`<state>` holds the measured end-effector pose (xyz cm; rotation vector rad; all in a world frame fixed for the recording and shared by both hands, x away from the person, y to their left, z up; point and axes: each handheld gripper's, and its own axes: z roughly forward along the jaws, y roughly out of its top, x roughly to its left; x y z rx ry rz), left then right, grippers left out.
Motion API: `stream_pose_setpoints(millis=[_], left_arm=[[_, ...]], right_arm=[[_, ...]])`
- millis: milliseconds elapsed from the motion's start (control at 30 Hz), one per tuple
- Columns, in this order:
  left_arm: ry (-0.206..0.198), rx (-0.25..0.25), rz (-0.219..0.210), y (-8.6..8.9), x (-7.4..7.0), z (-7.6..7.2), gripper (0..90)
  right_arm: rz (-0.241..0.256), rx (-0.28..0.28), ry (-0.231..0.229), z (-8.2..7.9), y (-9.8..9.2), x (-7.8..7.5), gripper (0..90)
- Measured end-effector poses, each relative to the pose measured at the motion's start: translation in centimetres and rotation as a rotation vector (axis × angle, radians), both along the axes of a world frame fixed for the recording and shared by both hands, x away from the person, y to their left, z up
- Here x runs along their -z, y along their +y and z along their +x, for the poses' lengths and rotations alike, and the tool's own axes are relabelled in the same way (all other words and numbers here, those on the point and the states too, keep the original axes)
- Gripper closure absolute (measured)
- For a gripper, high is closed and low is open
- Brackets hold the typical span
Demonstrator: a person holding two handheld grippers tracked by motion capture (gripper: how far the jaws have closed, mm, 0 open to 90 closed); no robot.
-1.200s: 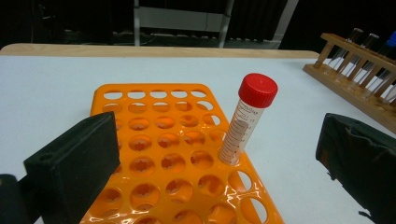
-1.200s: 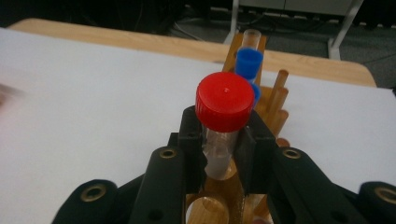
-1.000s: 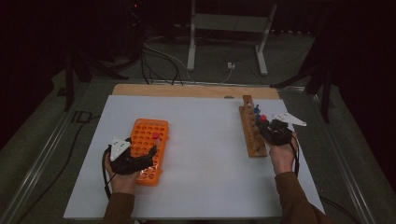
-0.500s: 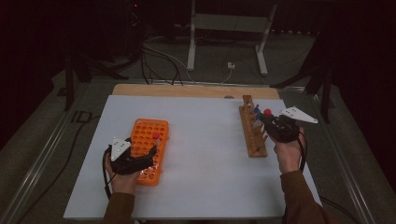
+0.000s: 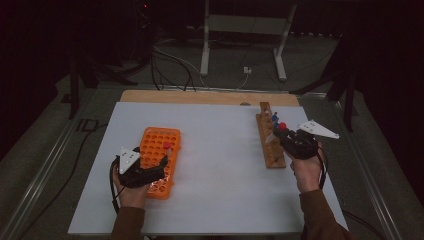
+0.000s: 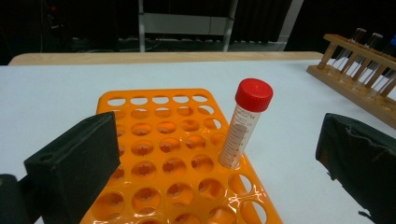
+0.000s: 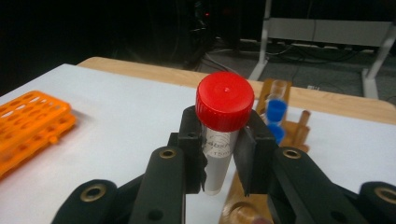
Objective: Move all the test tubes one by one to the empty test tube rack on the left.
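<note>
Landmark: wooden rack (image 5: pixel 270 141) at right of tabletop (image 5: pixel 220 150).

Apparent job, judged: moving tubes from wooden rack to orange rack (image 5: pixel 159 159), well left of it.

Done: one red-capped tube (image 6: pixel 245 122) standing in orange rack.

In progress: right tongs (image 5: pixel 283 135) clenched on second red-capped tube (image 7: pixel 223 133), just above wooden rack. Blue-capped tubes (image 7: pixel 275 118) left there.

Left tongs (image 5: pixel 159 166) released, straddling orange rack.

Versus earlier frame: right tongs lifted off wooden rack, tube pulled clear.

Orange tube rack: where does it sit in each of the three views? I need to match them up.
High view: orange rack left of centre, by the left gripper.
Left gripper view: bottom centre, between the open jaws.
Right gripper view: far left edge.
Shared landmark: wooden rack.
</note>
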<state>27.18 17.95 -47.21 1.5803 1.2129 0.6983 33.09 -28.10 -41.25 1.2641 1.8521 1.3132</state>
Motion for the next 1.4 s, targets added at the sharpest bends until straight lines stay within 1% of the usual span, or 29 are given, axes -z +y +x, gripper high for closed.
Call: stream_pose_setpoints(millis=[100,133,200,233,267,333,367,467,633,733,800,900,967,1033,1133,1233,1300,1333,1400], left_arm=[[-0.014,0.001,0.021,-0.4,-0.3,-0.2,0.5],[-0.027,-0.003,0.033,-0.5,-0.4,-0.4,0.5],[-0.064,-0.017,0.074,-1.1,-0.7,-0.8,0.9],[-0.081,-0.014,0.092,-1.4,-0.9,-0.9,1.1],[-0.09,-0.007,0.1,-1.7,-1.1,-1.1,1.1],[-0.099,0.014,0.118,-2.3,-1.3,-1.2,1.2],[-0.1,0.026,0.122,-2.6,-1.4,-1.3,1.2],[-0.098,0.052,0.127,-3.3,-1.4,-1.4,1.2],[-0.099,0.079,0.139,-4.2,-1.6,-1.7,1.1],[-0.095,0.112,0.138,-5.1,-1.8,-1.8,1.2],[-0.091,0.137,0.151,-6.0,-1.9,-1.8,1.2],[-0.081,0.205,0.152,-7.5,-2.2,-1.7,2.9],[-0.072,0.253,0.145,-8.5,-2.3,-1.6,3.7],[-0.063,0.291,0.134,-9.6,-2.3,-1.3,4.7],[-0.038,0.342,0.115,-11.0,-2.4,-0.9,6.7],[-0.026,0.372,0.106,-12.5,-2.4,-0.4,8.3],[-0.016,0.393,0.088,-13.4,-2.3,-0.1,11.5],[-0.012,0.402,0.087,-13.9,-2.2,0.1,13.5],[-0.001,0.415,0.101,-14.8,-1.9,0.3,16.6]], right_arm=[[0.005,-0.019,0.01,-0.4,0.4,0.6,74.5],[0.006,-0.027,0.014,-0.5,0.5,0.7,74.5],[0.008,-0.041,0.016,-0.8,0.8,1.0,74.5],[0.008,-0.046,0.018,-0.9,1.0,1.2,74.5],[0.004,-0.051,0.022,-0.9,1.1,1.3,74.5],[-0.007,-0.062,0.032,-0.9,1.4,1.6,74.5],[-0.002,-0.064,0.038,-1.0,1.5,1.7,74.5],[-0.008,-0.083,0.043,-1.2,1.9,1.9,74.5],[-0.011,-0.119,0.055,-1.6,2.8,2.4,74.5],[0.009,-0.144,0.07,-1.7,3.3,2.5,74.5],[0.017,-0.161,0.077,-1.8,3.7,2.6,74.5],[0.012,-0.182,0.078,-2.1,4.5,2.5,74.5],[0.017,-0.197,0.079,-2.2,4.8,2.4,74.5],[0.014,-0.212,0.076,-2.4,5.2,2.3,74.5],[0.014,-0.232,0.071,-2.7,5.8,2.1,74.5],[0.015,-0.253,0.068,-3.1,6.2,2.0,74.4],[0.022,-0.268,0.071,-3.3,6.5,1.9,74.4],[0.026,-0.275,0.074,-3.4,6.7,1.8,74.4],[0.025,-0.285,0.073,-3.6,7.0,1.8,74.4]])
